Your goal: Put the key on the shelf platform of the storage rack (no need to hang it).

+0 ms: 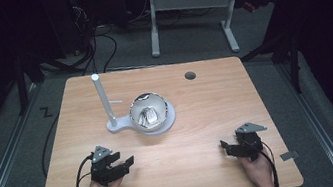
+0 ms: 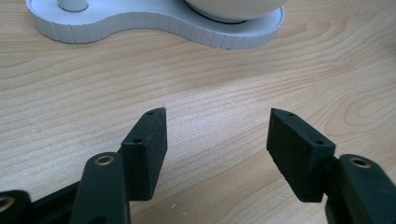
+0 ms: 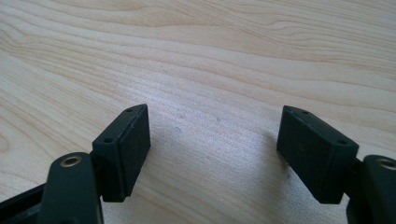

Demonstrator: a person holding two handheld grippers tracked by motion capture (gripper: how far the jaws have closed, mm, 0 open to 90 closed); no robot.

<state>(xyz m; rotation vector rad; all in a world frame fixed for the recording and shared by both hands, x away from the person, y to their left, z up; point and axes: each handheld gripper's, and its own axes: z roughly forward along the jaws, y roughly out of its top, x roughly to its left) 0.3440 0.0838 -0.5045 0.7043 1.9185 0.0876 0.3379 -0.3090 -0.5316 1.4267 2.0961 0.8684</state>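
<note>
The white stand (image 1: 151, 124) with its shiny bowl (image 1: 148, 111) and upright white pole (image 1: 103, 101) is ahead of both tools, nearer to the left tool (image 1: 123, 162) and well apart from the right tool (image 1: 225, 146). In the left gripper view the base of the stand lies beyond the tool tips. Both tools rest low over the wooden tabletop (image 1: 199, 118), each with jaws wide apart and only bare wood between them. A small grey object lies in the bowl, too small to tell.
</note>
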